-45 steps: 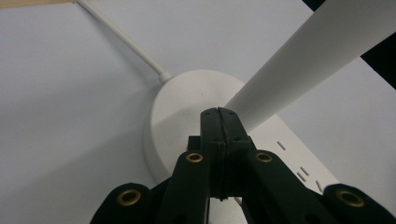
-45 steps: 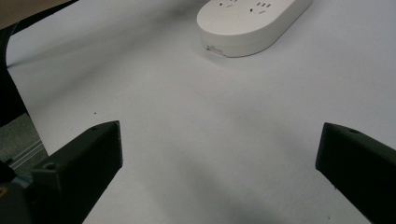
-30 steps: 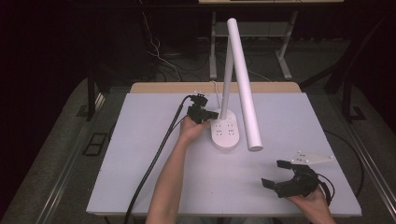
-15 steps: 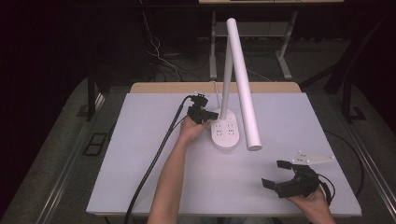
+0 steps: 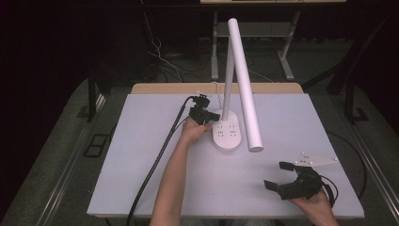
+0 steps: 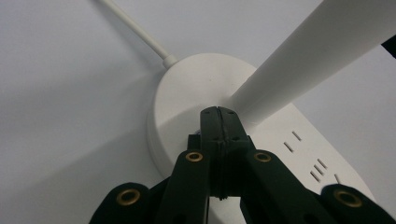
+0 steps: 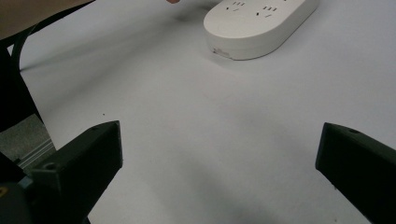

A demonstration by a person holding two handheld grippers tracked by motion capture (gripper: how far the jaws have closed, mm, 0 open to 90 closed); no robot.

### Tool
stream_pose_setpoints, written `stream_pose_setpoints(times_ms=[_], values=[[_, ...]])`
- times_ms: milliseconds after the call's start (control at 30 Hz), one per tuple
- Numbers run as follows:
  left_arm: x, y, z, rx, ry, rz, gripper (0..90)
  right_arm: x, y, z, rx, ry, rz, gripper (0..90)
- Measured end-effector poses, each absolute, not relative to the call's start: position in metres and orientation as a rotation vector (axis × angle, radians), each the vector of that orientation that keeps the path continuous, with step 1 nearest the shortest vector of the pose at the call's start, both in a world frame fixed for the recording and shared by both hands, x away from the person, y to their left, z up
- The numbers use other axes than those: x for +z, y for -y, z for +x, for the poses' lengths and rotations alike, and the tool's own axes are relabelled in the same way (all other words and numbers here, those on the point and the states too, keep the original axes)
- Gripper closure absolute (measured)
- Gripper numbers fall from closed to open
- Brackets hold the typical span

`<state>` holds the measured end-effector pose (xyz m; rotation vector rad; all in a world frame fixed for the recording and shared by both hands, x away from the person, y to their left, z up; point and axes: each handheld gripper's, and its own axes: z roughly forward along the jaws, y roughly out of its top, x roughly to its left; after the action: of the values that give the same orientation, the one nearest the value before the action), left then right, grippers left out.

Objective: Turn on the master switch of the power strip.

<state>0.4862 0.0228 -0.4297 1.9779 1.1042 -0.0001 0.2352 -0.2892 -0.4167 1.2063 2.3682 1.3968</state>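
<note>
Nothing moved: left gripper (image 5: 212, 116) touches lamp base (image 5: 229, 136).

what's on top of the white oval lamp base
On the white oval lamp base: rows of socket slots, the white upright stem, and the shut left gripper tips resting by the stem's foot. Whatever lies beneath the tips is hidden.

Count on the worktop (image 5: 141, 188): few items

One white desk lamp (image 5: 242, 80), with one oval base (image 5: 229, 136) carrying two socket groups; one white cord (image 6: 135, 32) leaving that base. Two grippers: left gripper (image 5: 214, 116), right gripper (image 5: 278, 175). Two forearms, one black cable (image 5: 155, 165) trailing off the near edge
</note>
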Motion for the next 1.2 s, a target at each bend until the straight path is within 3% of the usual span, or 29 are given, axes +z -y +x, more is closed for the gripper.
stream_pose_setpoints(times_ms=[833, 1200], values=[[-0.427, -0.027, 0.48, 0.02, -1.139, 1.924, 89.6, -0.418, 0.291, 0.237, 1.395, -2.361, 1.214, 0.0], [-0.403, -0.039, 0.475, 0.051, -1.083, 1.905, 89.5, -0.418, 0.292, 0.237, 1.394, -2.352, 1.227, 0.0]])
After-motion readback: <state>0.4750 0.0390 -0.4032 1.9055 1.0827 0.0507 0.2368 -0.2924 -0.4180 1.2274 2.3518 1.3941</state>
